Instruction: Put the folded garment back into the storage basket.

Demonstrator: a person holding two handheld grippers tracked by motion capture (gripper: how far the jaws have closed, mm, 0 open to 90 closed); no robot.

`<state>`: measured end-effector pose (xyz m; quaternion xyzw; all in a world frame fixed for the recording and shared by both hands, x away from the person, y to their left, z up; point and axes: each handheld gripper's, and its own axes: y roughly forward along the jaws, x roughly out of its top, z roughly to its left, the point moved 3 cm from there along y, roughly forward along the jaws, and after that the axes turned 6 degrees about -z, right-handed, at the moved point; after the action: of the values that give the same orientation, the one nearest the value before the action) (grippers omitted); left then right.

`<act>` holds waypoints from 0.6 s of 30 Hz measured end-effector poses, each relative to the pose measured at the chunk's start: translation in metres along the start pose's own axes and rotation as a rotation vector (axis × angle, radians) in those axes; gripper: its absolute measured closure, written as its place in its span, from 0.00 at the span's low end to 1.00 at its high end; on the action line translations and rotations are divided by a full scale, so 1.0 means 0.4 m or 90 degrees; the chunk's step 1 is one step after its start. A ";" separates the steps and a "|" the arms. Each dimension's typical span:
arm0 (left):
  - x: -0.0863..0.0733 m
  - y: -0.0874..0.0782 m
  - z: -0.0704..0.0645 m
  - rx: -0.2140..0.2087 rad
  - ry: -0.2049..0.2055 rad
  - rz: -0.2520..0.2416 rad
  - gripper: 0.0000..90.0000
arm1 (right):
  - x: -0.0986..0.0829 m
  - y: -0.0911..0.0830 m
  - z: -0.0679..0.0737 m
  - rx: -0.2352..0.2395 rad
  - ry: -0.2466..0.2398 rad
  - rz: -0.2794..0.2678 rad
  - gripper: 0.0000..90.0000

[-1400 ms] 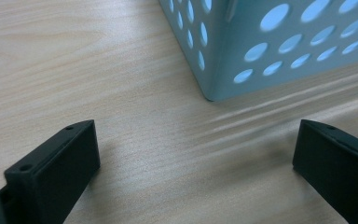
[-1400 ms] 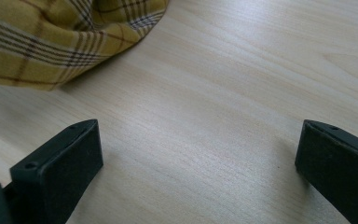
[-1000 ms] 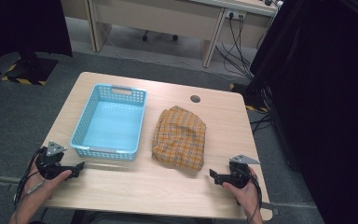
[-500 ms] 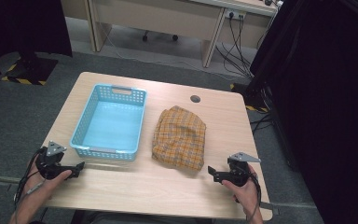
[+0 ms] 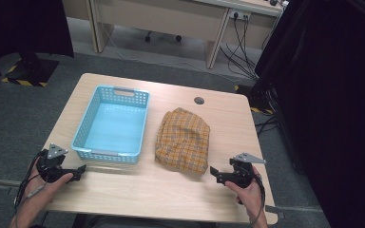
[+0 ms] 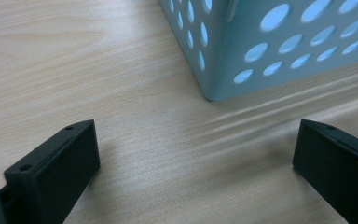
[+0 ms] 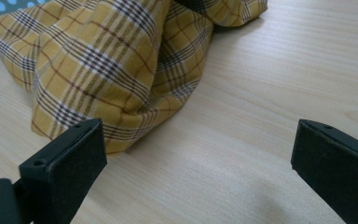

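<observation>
A crumpled yellow plaid cloth (image 5: 183,139) lies in the middle of the wooden table (image 5: 171,190), just right of a light blue perforated basket (image 5: 111,124). My right gripper (image 5: 215,173) rests near the front right edge, open, its jaws pointing at the cloth's near right corner (image 7: 98,74) a short way off. Near the front left edge sits my left gripper (image 5: 80,172), open, jaws aimed at the basket's near left corner (image 6: 223,60). Nothing lies between either pair of jaws.
A round cable hole (image 5: 199,100) sits near the table's far edge. Beyond the table are a desk with trailing cables (image 5: 240,38) and a dark curtain (image 5: 332,95) on the right. Bare tabletop runs along the front.
</observation>
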<state>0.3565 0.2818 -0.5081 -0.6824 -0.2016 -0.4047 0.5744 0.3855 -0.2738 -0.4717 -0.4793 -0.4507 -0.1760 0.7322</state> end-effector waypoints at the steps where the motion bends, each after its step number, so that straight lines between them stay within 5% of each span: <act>1: 0.000 0.000 0.000 0.000 0.000 0.000 0.00 | 0.002 0.000 0.002 0.002 0.001 -0.001 0.04; 18: 0.000 0.000 0.000 0.000 0.000 0.000 0.00 | 0.021 0.010 0.022 0.020 -0.004 -0.012 0.05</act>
<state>0.3565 0.2818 -0.5081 -0.6824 -0.2016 -0.4047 0.5744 0.3886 -0.2629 -0.4658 -0.4639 -0.4604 -0.1744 0.7365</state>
